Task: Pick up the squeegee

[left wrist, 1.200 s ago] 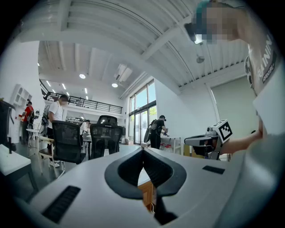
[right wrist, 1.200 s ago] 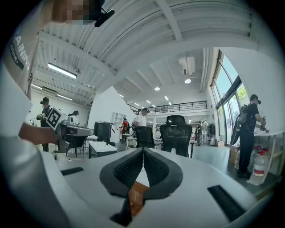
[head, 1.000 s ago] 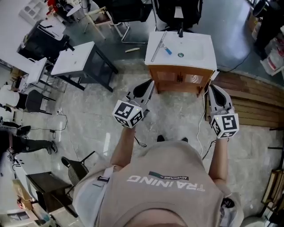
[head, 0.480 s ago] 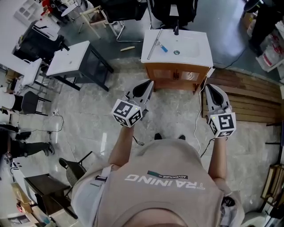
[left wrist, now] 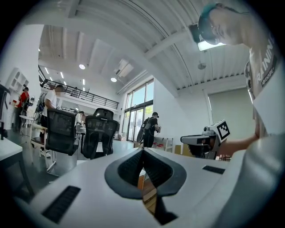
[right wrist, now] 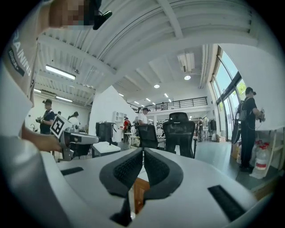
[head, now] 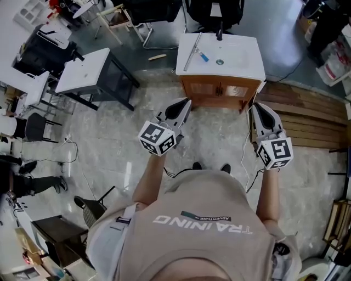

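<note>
- Right, from the head view I look down on the person holding both grippers out level, side by side and well apart, above a pale stone floor.
- The left gripper has its fingers together. In the left gripper view the dark pads meet at the tips, and nothing sits between them.
- The right gripper reads the same in the right gripper view. Its fingers are pressed together and it carries nothing.
- The squeegee lies flat on the left part of the white sink top. Its long thin silvery bar runs close along that top's left edge.
- A small blue part lies just beside the bar on the basin side. I cannot tell how it joins the bar.
- The sink top rests on a wooden cabinet. There is a round drain in the basin and a dark tap at the far edge.
- Both grippers point toward the cabinet and are short of it. Neither one touches the squeegee, which is well apart from both.
- The person's shoes stand on the floor between the two arms, in front of the cabinet.
- To the left of the cabinet, well apart from it, stands a white table on a dark frame.
- Beyond the sink is a black office chair, and wooden slats lie on the floor to the right.
- In the gripper views I see a bright hall with more black chairs, and other people standing far off.
</note>
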Tool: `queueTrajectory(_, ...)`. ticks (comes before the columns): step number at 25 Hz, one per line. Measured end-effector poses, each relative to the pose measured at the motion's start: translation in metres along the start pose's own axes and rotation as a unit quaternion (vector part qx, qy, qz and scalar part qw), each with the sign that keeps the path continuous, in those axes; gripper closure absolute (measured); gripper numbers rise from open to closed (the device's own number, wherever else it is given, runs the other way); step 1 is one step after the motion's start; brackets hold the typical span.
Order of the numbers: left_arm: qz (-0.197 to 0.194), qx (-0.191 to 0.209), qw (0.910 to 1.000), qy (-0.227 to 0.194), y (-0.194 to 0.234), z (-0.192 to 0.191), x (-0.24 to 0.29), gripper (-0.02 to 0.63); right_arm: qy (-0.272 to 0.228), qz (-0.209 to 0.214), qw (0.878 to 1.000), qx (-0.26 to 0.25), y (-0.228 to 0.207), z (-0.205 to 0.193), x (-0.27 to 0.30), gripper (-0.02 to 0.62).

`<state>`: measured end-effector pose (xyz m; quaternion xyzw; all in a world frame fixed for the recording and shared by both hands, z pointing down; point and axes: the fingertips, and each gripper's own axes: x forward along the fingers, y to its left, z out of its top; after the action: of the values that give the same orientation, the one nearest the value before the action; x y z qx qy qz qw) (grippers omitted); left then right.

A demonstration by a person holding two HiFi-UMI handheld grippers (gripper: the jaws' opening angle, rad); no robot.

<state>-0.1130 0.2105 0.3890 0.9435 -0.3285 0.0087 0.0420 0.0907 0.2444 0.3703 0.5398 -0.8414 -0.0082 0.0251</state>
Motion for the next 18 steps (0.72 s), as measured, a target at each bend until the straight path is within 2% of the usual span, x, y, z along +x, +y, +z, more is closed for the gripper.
queueTrajectory(4,-0.015,-0.012,0.9998,0.007,0.014,-0.007,-0.007,0.594,-0.001,-0.019,1.000,0.020,0.005,0.000,0.006,0.561)
queueTrajectory(11,-0.024,-0.021,0.9995,0.009,0.040,-0.018,-0.014,0.594,0.017,-0.039,0.999,0.008,0.021,-0.002,0.018,0.561)
queueTrajectory(18,-0.021,-0.045,0.9987,0.008,0.059,-0.034,-0.014,0.594,0.043,-0.035,0.998,-0.011,0.028,-0.011,0.037,0.561)
